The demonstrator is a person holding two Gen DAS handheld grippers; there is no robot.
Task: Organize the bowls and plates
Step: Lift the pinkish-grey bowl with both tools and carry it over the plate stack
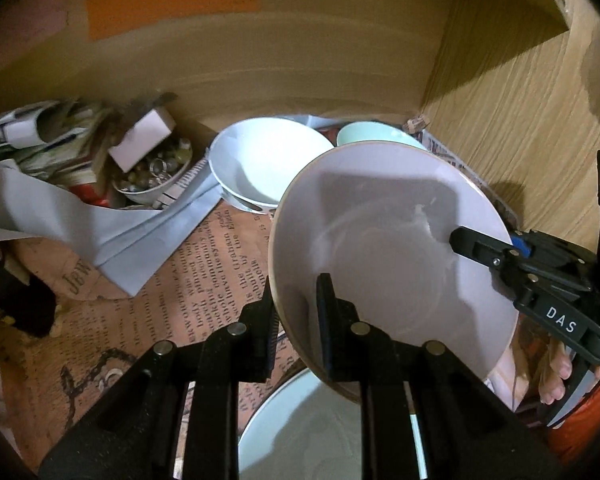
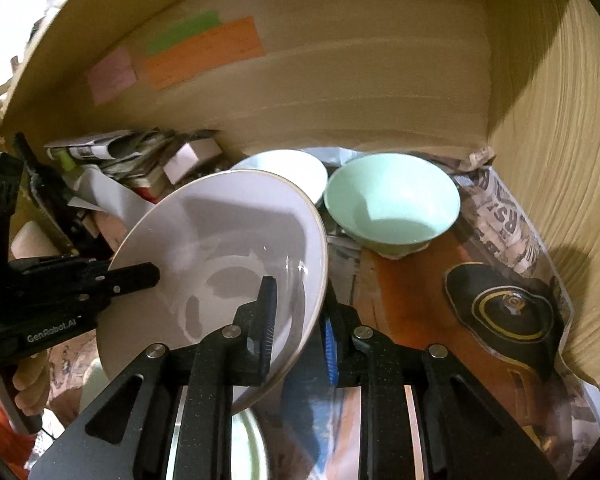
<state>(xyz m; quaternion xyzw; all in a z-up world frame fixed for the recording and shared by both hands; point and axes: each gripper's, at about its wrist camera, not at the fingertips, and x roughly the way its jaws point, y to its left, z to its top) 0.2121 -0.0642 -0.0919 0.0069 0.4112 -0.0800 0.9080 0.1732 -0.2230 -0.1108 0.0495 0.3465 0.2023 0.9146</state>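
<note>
Pale lilac-grey glazed plate with a thin tan rim (image 1: 384, 248) hangs tilted above the newspaper-lined shelf floor (image 1: 204, 280) of a wooden cabinet, pinched at opposite edges by both tools: the left gripper (image 1: 296, 320) has its narrowed jaws clamped on the rim nearest its camera, and the right gripper (image 2: 296, 320) grips the other edge in the same way, one pad inside the dish and one behind it. Under the lifted plate lies a pale mint plate with a dark rim (image 1: 300, 432), partly hidden by the black gripper frames. Behind stand a white ceramic bowl (image 1: 268, 160) and, just beside it, a mint-green bowl (image 2: 392, 200), close to the plate's far edge. The plate's glossy face shows smeared pale streaks and the shadow of the tools. Only the left wrist view shows a small white bowl of glass marbles (image 1: 156, 172), a white box (image 1: 140, 140), folded grey-blue paper (image 1: 112, 236) and stacked papers at the left. Only the right wrist view shows the mint bowl whole and a black-and-gold printed shape on the paper (image 2: 508, 312) near the wooden side wall (image 2: 560, 160). Orange, green and pink notes (image 2: 204, 56) are stuck on the back panel.
</note>
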